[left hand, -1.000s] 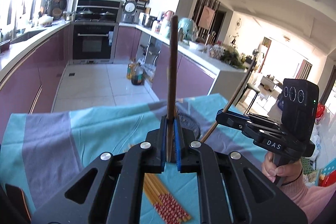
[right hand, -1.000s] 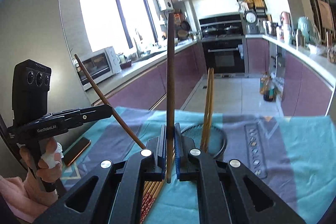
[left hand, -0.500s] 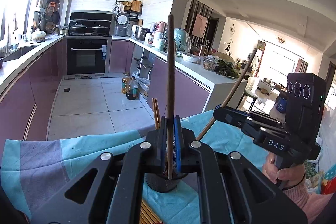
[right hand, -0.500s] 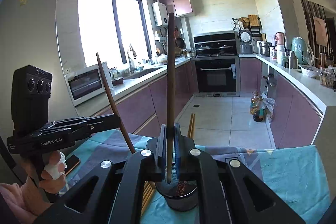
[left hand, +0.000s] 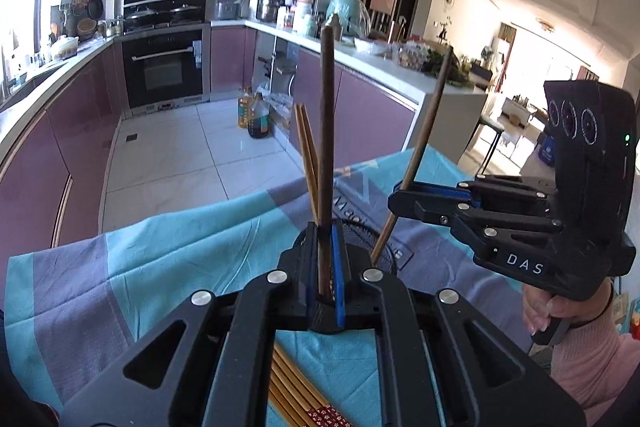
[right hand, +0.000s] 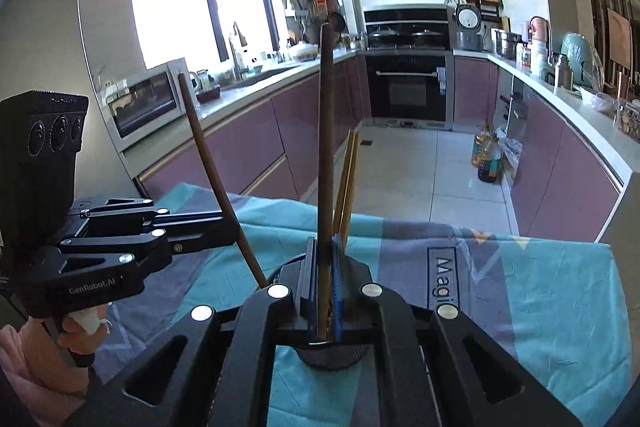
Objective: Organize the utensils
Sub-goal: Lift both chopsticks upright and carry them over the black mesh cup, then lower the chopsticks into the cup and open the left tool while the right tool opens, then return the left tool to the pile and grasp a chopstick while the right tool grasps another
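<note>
Left gripper [left hand: 325, 267] and right gripper [right hand: 325, 279] angled downward, jaws each clamped on an upright dark chopstick [left hand: 326, 131]; mesh holder [right hand: 332, 355] beneath.

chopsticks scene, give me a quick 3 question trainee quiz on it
1. True or false: each gripper is shut on one dark chopstick.
2. What already stands in the black mesh holder? A) two light chopsticks B) a spoon C) nothing
3. What lies loose on the cloth below the left gripper?

Key
1. True: left chopstick, and the right gripper on its chopstick.
2. A, the light pair.
3. A bundle of light chopsticks with red patterned ends.
</note>
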The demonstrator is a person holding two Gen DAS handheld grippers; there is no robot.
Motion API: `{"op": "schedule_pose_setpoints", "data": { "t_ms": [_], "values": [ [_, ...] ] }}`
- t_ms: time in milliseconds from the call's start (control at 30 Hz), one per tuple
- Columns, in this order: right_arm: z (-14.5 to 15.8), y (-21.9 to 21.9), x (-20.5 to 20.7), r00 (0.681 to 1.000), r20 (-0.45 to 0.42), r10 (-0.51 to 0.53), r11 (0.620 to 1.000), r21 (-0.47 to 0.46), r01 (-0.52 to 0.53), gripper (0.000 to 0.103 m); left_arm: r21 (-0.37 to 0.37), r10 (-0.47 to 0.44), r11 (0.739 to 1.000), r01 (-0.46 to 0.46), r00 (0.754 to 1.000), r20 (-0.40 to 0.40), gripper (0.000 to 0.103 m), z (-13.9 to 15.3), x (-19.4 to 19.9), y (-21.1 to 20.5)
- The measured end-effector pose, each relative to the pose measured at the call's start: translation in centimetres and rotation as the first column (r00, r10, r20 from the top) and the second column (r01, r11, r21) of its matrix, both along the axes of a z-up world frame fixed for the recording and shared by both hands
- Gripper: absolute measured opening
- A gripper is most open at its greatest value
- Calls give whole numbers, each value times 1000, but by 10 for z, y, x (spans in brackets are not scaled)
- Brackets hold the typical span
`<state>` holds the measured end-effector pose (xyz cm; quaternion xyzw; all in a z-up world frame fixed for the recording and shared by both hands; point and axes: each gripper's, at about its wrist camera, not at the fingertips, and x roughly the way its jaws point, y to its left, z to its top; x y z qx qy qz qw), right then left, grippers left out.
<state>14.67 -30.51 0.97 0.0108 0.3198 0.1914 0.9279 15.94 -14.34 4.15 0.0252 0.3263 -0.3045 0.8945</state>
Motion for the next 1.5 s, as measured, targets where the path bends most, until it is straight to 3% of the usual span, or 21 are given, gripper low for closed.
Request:
{"op": "schedule_pose_setpoints", "data": {
  "t_ms": [167, 433, 533, 700, 867, 1100, 1233, 1500],
  "values": [
    [-14, 5, 9, 998, -58, 1, 1000, -10, -2, 6, 24, 1, 1000, 0, 998, -59, 7, -15, 18, -3],
    [-21, 7, 24, 996, -85, -21, 1000, 13, 23, 8, 22, 15, 1000, -14, 996, -83, 7, -24, 39, -8],
    [-23, 5, 27, 996, -88, -30, 999, 29, 32, 8, 13, 22, 1000, -21, 996, -82, 16, -25, 40, -7],
    [-25, 4, 22, 997, -76, -34, 998, 42, 37, 12, 11, 59, 998, -58, 997, -41, 18, -26, 30, 4],
    [-19, 7, 6, 999, -30, -11, 999, 53, 13, 19, -12, 97, 995, -97, 995, 36, 29, -18, 5, 23],
    [-12, 30, -41, 990, 30, 137, 989, 52, -138, 35, -16, 155, 988, -155, 984, 81, 37, -24, -31, 57],
    [-27, 46, -53, 984, -8, 178, 983, 35, -178, 36, 27, 166, 986, -167, 986, 26, 37, -51, -39, 73],
    [-93, 71, -40, 966, -201, 163, 986, 16, -163, 37, 118, 178, 980, -161, 973, -148, 37, -123, -50, 84]
  ]
}}
